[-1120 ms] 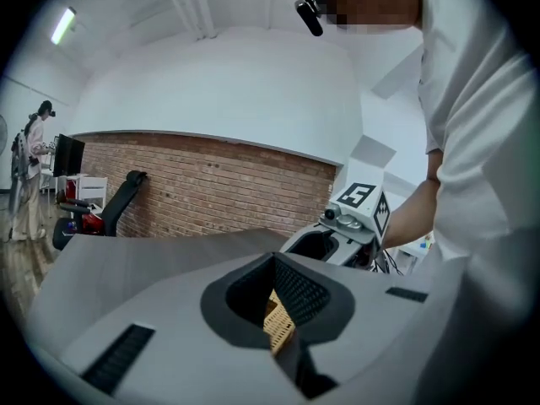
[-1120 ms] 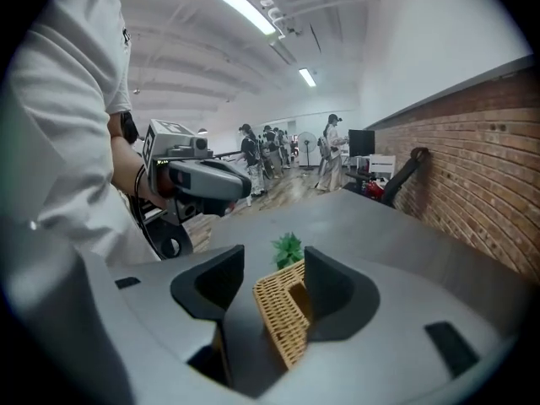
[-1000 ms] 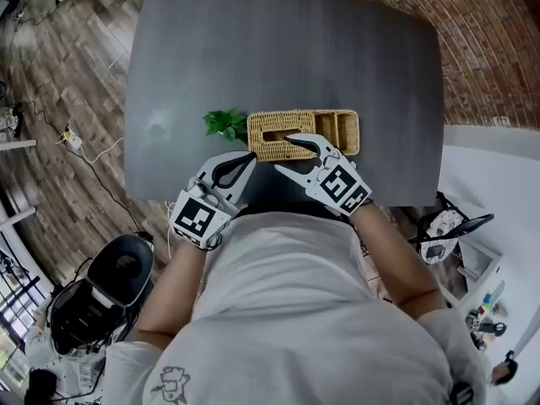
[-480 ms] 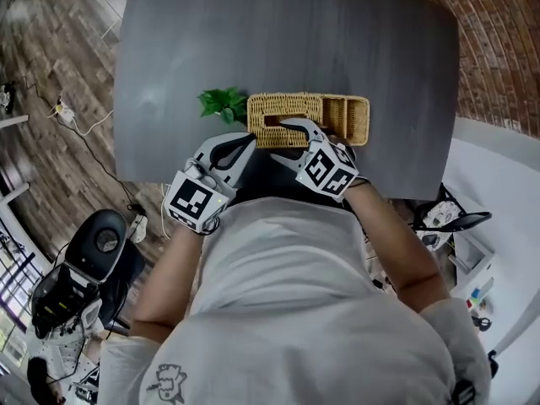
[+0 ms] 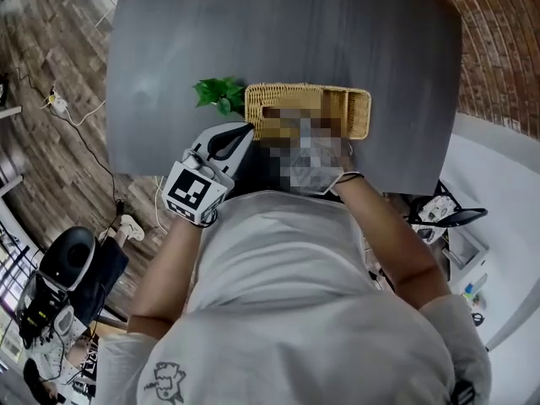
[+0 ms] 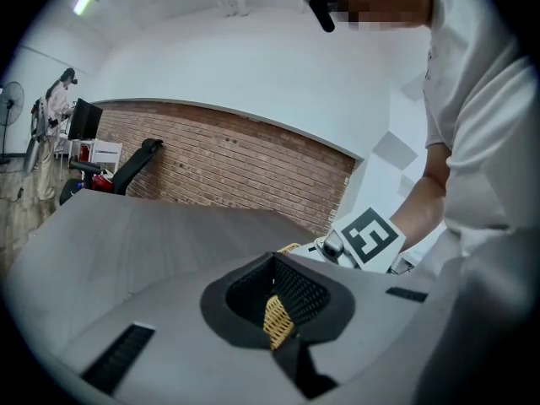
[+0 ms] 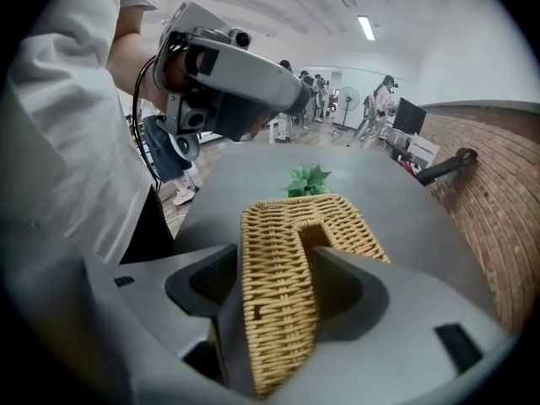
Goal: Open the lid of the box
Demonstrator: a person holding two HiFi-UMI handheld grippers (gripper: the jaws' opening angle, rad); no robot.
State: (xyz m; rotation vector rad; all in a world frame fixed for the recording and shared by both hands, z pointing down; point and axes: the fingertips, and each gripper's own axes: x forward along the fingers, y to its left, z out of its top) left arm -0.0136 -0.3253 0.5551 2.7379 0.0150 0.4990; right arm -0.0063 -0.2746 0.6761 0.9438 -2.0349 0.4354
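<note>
Wicker box (image 5: pixel 356 118) is set on the grey bench (image 5: pixel 278 32) close to the near edge, long side running left-right. A green plant (image 5: pixel 218 94) is just beside its left end. The left part is covered by the lid (image 7: pixel 350 226), which has a slot (image 7: pixel 314 236) cut in it. The right part is seen as open compartments (image 5: pixel 346 108). Right tongs (image 7: pixel 278 256) are spread wide, having just been opening, and are set astride the lid's near strip, with one jaw outside the near wall and the other in the slot. No squeeze on the wicker is seen. Left tongs (image 5: pixel 243 133) are closed tip to tip at the box's near left corner. Contact with the corner cannot be told. A sliver of wicker is seen through the gap behind the tips.
</note>
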